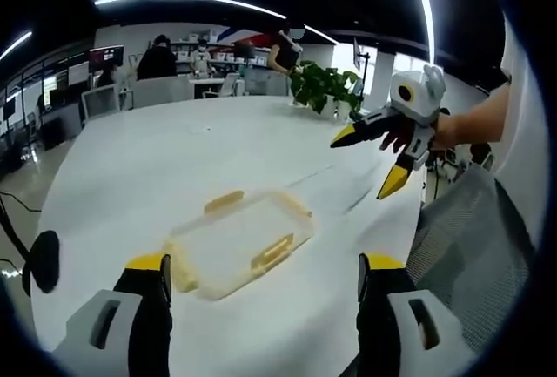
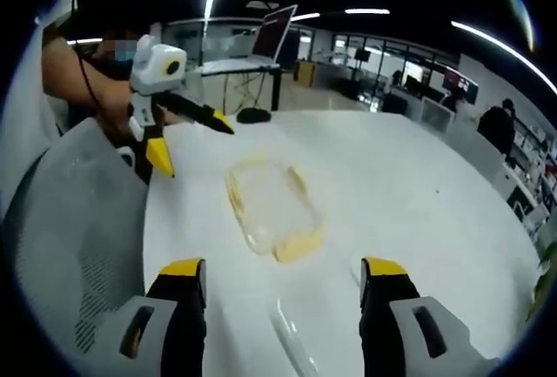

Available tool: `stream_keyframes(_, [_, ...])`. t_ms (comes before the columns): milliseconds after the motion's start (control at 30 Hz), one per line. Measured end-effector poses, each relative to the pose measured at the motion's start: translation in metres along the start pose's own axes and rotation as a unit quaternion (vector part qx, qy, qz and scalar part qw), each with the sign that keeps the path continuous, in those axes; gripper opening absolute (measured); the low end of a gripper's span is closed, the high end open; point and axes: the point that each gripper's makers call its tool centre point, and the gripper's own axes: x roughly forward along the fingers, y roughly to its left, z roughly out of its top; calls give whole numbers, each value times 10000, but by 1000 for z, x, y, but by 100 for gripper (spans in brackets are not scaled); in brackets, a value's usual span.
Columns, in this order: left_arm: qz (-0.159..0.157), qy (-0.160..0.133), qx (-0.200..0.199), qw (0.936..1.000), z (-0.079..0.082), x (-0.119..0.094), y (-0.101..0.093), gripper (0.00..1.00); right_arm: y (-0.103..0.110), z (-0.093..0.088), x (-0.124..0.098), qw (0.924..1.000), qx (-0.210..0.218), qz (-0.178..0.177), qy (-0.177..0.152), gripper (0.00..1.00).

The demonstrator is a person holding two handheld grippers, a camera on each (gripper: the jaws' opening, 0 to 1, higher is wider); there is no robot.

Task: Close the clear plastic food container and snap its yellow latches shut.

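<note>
A clear plastic food container (image 1: 239, 242) with yellow latches (image 1: 271, 252) lies flat on the white table (image 1: 174, 159), just ahead of my left gripper (image 1: 264, 279), whose jaws stand wide open and hold nothing. My right gripper (image 1: 359, 169) hovers open above the table to the container's right, held by a hand. In the right gripper view the container (image 2: 271, 207) lies ahead of the open right gripper (image 2: 283, 279), and the left gripper (image 2: 198, 151) hangs open beyond its far left end. Neither gripper touches the container. Whether the latches are snapped down is unclear.
A grey mesh chair (image 1: 470, 229) stands at the table's near edge, seen also as a chair (image 2: 70, 220) on the left. A potted plant (image 1: 326, 85) sits at the far end. A laptop (image 2: 274, 33) and a dark object (image 2: 254, 116) lie beyond the table.
</note>
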Motion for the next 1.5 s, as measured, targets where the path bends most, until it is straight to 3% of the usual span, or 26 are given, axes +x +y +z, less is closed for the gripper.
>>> stream_keyframes(167, [-4, 23, 25, 10000, 1, 1, 4, 89, -3, 3, 4, 9998, -197, 51, 55, 72])
stream_keyframes(867, [-16, 238, 191, 9995, -5, -3, 21, 87, -15, 11, 15, 9995, -281, 105, 33, 70])
stream_keyframes(1500, [-180, 577, 376, 9975, -16, 4, 28, 84, -8, 4, 29, 9960, -655, 472, 380, 66])
